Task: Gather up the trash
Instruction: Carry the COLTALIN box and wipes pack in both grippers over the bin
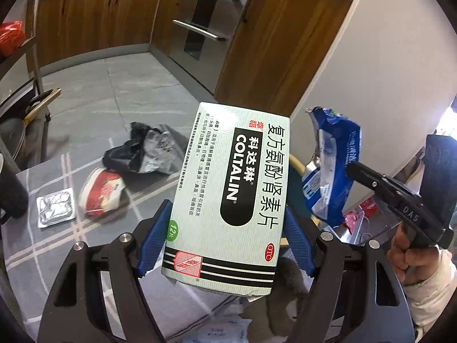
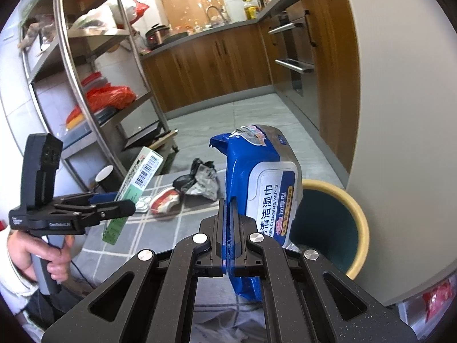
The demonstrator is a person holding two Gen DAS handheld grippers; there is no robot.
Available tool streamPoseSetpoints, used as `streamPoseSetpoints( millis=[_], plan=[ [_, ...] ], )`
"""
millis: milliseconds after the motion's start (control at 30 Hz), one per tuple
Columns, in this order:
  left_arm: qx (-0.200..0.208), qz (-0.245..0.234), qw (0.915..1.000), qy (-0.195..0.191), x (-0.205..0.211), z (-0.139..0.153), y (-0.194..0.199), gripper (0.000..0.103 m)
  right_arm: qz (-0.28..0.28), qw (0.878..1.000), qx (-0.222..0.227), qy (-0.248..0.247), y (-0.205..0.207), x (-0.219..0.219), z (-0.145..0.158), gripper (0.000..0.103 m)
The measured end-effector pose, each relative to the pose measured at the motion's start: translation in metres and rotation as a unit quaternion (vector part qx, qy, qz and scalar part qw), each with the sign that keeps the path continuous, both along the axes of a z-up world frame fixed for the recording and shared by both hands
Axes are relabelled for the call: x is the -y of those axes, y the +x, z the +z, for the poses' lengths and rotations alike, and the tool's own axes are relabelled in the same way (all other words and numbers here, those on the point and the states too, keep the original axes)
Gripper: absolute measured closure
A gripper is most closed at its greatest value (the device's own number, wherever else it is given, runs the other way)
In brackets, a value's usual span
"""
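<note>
My left gripper (image 1: 225,228) is shut on a pale green Coltalin medicine box (image 1: 228,194), held above the checked tablecloth (image 1: 57,257); the box also shows in the right wrist view (image 2: 134,183). My right gripper (image 2: 227,208) is shut on a blue cleaning wipes pack (image 2: 265,188), held upright beside a round bin (image 2: 337,223) with a yellow rim. The pack shows in the left wrist view (image 1: 328,165). On the table lie a crumpled black bag (image 1: 145,151), a red and white wrapper (image 1: 102,194) and a silver blister pack (image 1: 55,207).
A steel shelf rack (image 2: 85,65) with red bags stands left of the table. Wooden cabinets (image 1: 94,17) and an oven (image 1: 205,23) line the far side. A white wall (image 2: 400,114) rises behind the bin. A dark cup (image 2: 105,178) stands at the table's far left.
</note>
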State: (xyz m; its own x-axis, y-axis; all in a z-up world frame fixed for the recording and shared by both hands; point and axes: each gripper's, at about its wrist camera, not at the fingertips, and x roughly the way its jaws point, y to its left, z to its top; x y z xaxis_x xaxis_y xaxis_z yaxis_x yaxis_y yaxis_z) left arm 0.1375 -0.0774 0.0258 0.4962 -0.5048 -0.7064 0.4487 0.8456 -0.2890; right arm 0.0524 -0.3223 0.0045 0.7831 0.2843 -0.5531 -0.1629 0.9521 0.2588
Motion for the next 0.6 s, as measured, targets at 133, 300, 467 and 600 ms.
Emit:
streamPoseSetpoints(
  millis=[133, 300, 467, 600],
  plan=[
    [-0.004, -0.013, 0.9999, -0.002, 0.006, 0.005, -0.002, 0.029, -0.014, 1.0, -0.003, 0.006, -0.001, 0.013, -0.003, 0.101],
    [-0.023, -0.025, 0.9992, -0.021, 0.009, 0.003, 0.003, 0.029, -0.035, 0.999, -0.014, 0.021, 0.0, 0.03, -0.01, 0.101],
    [-0.048, -0.031, 0.9977, -0.038, 0.014, -0.008, 0.013, 0.029, -0.051, 0.997, -0.028, 0.04, 0.004, 0.044, -0.019, 0.101],
    [-0.066, -0.022, 0.9966, -0.044, 0.013, -0.019, 0.023, 0.029, -0.065, 0.996, -0.039, 0.057, 0.008, 0.053, -0.027, 0.101]
  ],
)
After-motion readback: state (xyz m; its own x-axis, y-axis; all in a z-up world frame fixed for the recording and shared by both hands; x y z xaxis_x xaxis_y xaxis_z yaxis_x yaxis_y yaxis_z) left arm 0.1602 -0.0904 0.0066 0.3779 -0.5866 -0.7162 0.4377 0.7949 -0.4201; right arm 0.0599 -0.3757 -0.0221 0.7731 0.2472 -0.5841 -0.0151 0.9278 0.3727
